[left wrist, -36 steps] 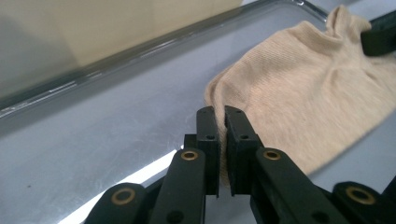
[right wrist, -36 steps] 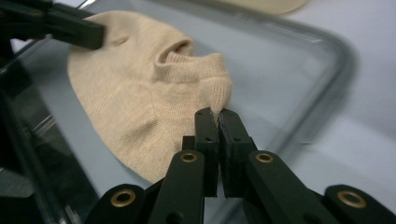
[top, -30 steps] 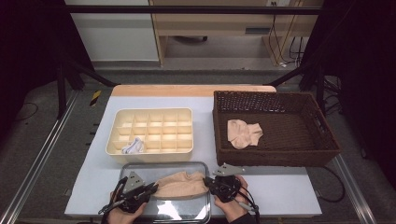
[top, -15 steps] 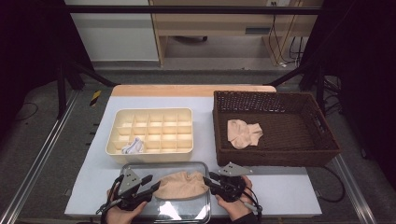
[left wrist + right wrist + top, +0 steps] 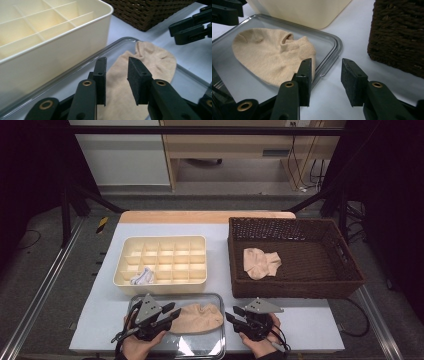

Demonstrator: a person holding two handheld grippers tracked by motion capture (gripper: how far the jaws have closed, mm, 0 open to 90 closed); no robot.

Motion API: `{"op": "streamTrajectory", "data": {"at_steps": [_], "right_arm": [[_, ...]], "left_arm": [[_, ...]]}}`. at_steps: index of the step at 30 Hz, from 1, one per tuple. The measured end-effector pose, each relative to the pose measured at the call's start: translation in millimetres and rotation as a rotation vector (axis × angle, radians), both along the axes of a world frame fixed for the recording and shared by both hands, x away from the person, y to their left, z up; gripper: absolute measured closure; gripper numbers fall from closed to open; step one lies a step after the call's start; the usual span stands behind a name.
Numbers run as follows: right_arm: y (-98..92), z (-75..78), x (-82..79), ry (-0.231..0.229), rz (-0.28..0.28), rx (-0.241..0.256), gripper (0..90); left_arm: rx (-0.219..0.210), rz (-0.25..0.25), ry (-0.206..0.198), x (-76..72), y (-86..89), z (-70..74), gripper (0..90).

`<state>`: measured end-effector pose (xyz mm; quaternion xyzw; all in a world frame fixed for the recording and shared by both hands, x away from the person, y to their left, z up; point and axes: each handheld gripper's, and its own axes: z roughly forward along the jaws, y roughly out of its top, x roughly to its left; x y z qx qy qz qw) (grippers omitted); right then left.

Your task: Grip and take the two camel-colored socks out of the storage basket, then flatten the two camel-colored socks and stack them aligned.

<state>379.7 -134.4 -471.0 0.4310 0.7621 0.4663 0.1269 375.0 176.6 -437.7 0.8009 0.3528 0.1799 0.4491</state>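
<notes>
Currently the beige sock lies flat in the clear tray at the near edge of the counter, in front of the cream divider box. Its long axis runs left to right across the tray, between my two tools.

Left hand-held gripper: jaws apart, nothing held. It sits at the sock's left end, over the tray, and points to the right along the sock's length. In the left gripper view the fabric lies directly below and ahead of the open jaws, extending away from them. This tool is the nearer of the two; I judge that a short descent would bring the jaws onto the cloth.

Right hand-held gripper: jaws apart, nothing held. It rests just outside the tray's right rim, over the bare counter, and points left toward the sock. In the right gripper view the ribbed cuff lies ahead and to the left of the jaws, with the tray rim between them.

Both hands are low at the near edge of the counter, the tools held roughly level and facing each other.

A second beige sock lies in the wicker basket, and a white item sits in a near-row compartment of the divider box.
</notes>
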Motion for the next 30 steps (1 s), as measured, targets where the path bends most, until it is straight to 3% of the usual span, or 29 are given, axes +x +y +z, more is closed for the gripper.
{"op": "streamTrajectory", "data": {"at_steps": [5, 6, 16, 24, 30], "right_arm": [[1.9, -1.4, 0.0, 0.003, 0.005, 0.007, 60.7], [4.3, -1.9, 0.3, 0.008, 0.006, 0.015, 61.5], [14.3, -5.8, 3.1, 0.031, 0.018, 0.026, 64.5], [25.5, -11.8, 6.3, 0.051, 0.040, 0.010, 66.5], [30.3, -16.3, 6.8, 0.071, 0.039, -0.010, 69.5]], "left_arm": [[0.023, -0.030, 0.013, 4.9, -16.5, -6.0, 76.1], [0.032, -0.042, 0.032, 7.1, -22.1, -10.7, 78.6], [0.072, -0.073, 0.091, 8.9, -32.9, -29.3, 86.2], [0.114, -0.079, 0.103, 8.6, -38.8, -38.8, 87.9], [0.118, -0.076, 0.099, 8.1, -39.0, -39.3, 88.3]]}}
